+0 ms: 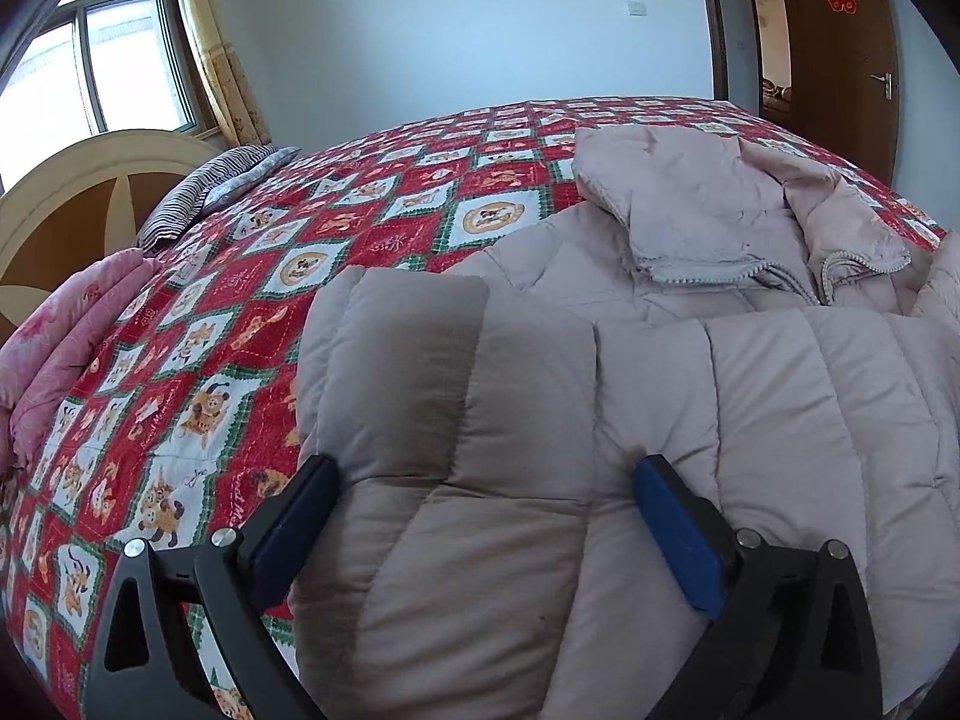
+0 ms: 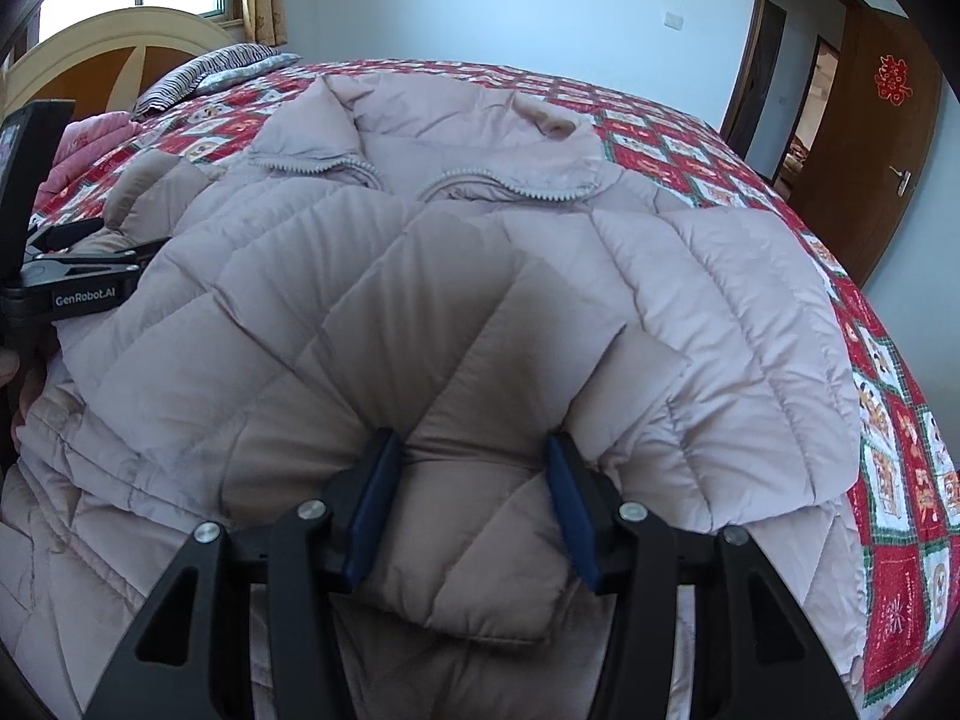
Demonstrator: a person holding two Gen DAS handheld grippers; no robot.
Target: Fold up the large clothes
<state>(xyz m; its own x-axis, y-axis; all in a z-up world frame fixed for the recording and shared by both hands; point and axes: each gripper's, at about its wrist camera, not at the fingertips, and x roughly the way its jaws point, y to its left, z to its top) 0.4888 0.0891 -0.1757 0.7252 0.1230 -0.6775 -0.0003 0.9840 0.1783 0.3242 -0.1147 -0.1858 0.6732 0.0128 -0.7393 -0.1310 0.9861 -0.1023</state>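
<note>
A pale pink quilted down jacket (image 1: pixel 690 312) lies on the bed, collar and zipper at the far side. It also fills the right wrist view (image 2: pixel 420 276). My left gripper (image 1: pixel 486 480) stands wide open with the jacket's folded left edge between its blue pads (image 1: pixel 678 534). My right gripper (image 2: pixel 468 480) has its blue pads (image 2: pixel 564 504) pressed against a thick fold of a sleeve folded over the front. The left gripper's black body (image 2: pixel 66 276) shows at the left edge of the right wrist view.
The bed has a red patchwork cartoon quilt (image 1: pixel 240 312). A pink folded blanket (image 1: pixel 66 336) and a striped pillow (image 1: pixel 210 186) lie by the headboard (image 1: pixel 72 192). A window (image 1: pixel 90 66) is at the left and a brown door (image 1: pixel 840 60) at the right.
</note>
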